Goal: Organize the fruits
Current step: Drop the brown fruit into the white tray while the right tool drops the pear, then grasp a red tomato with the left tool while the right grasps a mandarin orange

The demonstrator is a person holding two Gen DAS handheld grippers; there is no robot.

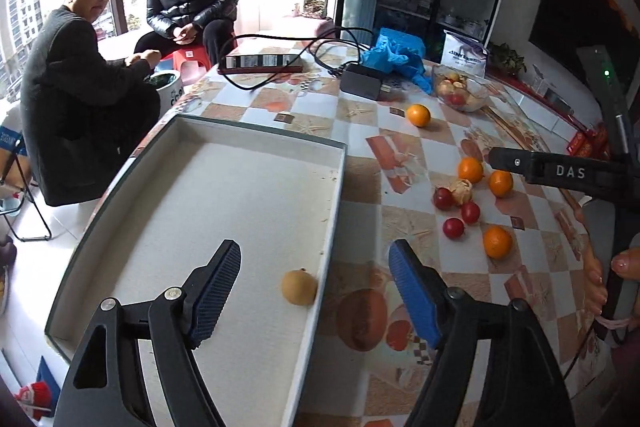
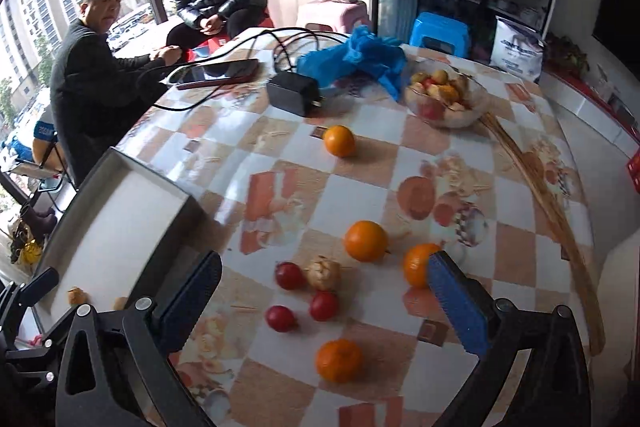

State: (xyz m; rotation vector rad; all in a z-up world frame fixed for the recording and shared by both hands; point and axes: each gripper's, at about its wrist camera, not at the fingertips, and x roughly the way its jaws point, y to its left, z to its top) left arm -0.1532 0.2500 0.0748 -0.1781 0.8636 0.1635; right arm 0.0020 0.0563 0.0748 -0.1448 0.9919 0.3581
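Resting alone in white tray (image 1: 132, 187): pear (image 1: 299, 287)

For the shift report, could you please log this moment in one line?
left tool: open, empty | right tool: open, empty | tray: one yellow fruit | table: loose oranges

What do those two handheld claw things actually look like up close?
Each claw is black plastic: two angled arms with triangular cut-outs and silver pivot screws, ending in flat blue pads with a fine ribbed texture. The left claw shows this plainly in its own camera, as does the right claw. From the left view, the right one's side carries white letters "DAS", and a small green light glows above it.
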